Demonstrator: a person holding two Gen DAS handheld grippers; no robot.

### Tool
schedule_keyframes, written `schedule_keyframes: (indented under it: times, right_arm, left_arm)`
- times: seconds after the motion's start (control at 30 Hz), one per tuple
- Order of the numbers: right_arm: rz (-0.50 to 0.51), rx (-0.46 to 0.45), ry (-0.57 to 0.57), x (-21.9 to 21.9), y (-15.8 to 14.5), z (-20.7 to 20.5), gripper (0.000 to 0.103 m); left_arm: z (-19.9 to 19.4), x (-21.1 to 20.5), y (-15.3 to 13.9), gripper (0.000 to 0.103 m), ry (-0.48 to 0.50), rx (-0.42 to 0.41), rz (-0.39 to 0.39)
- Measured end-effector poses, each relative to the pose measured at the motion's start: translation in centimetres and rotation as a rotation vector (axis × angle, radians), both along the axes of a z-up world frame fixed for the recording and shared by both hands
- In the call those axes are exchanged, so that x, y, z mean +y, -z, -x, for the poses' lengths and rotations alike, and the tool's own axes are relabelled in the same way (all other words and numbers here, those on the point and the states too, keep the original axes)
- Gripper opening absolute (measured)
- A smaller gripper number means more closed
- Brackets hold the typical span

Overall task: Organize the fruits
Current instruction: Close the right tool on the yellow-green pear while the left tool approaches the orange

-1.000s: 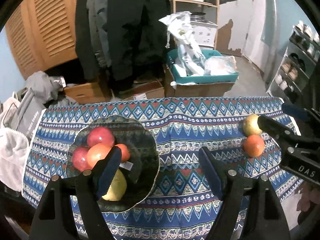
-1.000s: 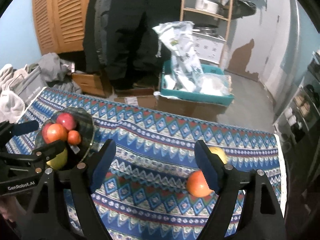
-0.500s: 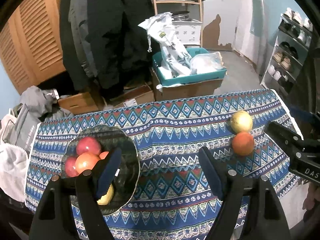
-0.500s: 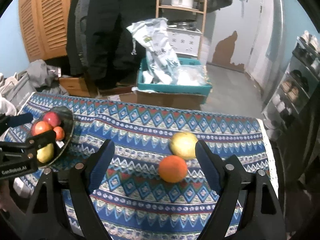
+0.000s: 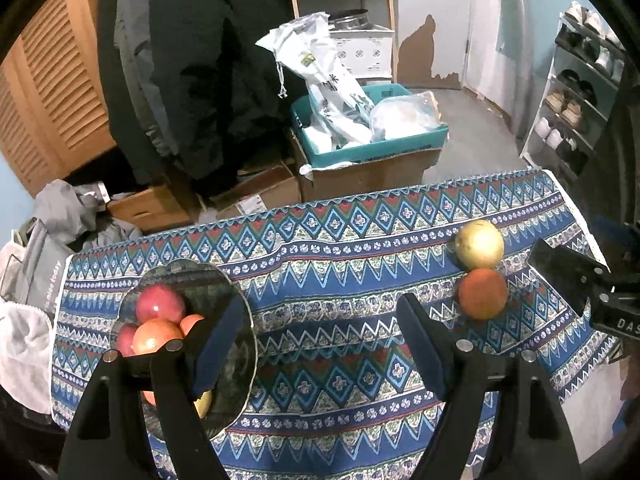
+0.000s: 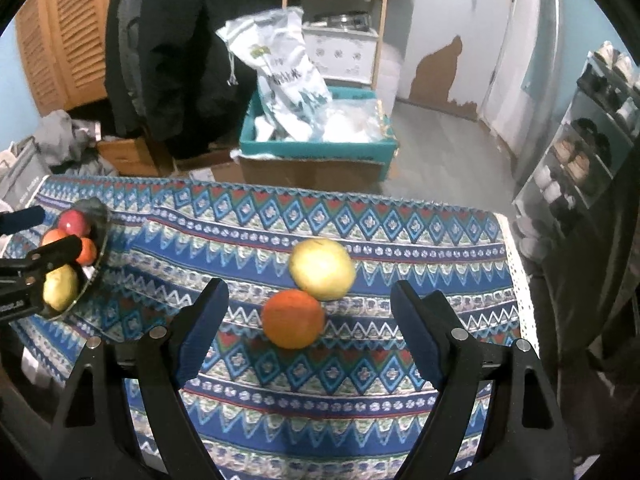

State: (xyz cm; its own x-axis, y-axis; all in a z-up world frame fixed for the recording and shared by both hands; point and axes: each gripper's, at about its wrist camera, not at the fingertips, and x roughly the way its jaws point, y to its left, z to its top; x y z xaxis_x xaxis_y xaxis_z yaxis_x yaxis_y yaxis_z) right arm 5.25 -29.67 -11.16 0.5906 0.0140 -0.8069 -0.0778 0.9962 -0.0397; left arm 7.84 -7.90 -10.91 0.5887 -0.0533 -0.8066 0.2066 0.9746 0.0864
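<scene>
A glass plate (image 5: pixel 240 340) on the left of the patterned tablecloth (image 5: pixel 340 368) holds a red apple (image 5: pixel 160 304), an orange-red fruit (image 5: pixel 154 340) and other fruits partly hidden by my left finger. My left gripper (image 5: pixel 320 332) hangs open over the cloth right of the plate, holding nothing. An orange (image 6: pixel 294 319) and a yellow round fruit (image 6: pixel 322 268) lie touching near the right end. My right gripper (image 6: pixel 310 308) is open above them, the orange showing between its fingers with both pads clear of it. The plate (image 6: pixel 102 216) shows far left.
Beyond the table's far edge stands a cardboard box with a teal bin (image 5: pixel 372 148) of plastic bags. Dark coats (image 5: pixel 192 60) hang behind; grey bags (image 5: pixel 40 240) sit left. A shoe rack (image 5: pixel 576 92) stands right. The cloth's right edge (image 6: pixel 516 280) lies close to the fruits.
Both grippers moved to the right. The orange and yellow fruit slid from beside my right finger to between the right gripper's fingers. The plate drifted left in the left wrist view.
</scene>
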Motion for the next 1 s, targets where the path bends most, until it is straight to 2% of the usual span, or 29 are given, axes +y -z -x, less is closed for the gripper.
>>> schedule_keyframes:
  times: [0.33,0.5,1.0]
  right_arm:
    - [-0.001,0.127,-0.039,-1.0,4.0,-4.9,0.082]
    - [0.034,0.18,-0.063,-1.0,6.4,-6.7,0.082]
    - [-0.016,0.278,-0.07,-1.4,11.8,-10.1,0.082]
  left_arm:
    - [-4.2,-2.1,2.2,0.081,0.005,0.041,-0.044]
    - [-6.0,-2.8,3.8,0.081,0.003,0.08,-0.014]
    - [-9.4,-4.4,8.4,0.081,0.005,0.177,-0.005]
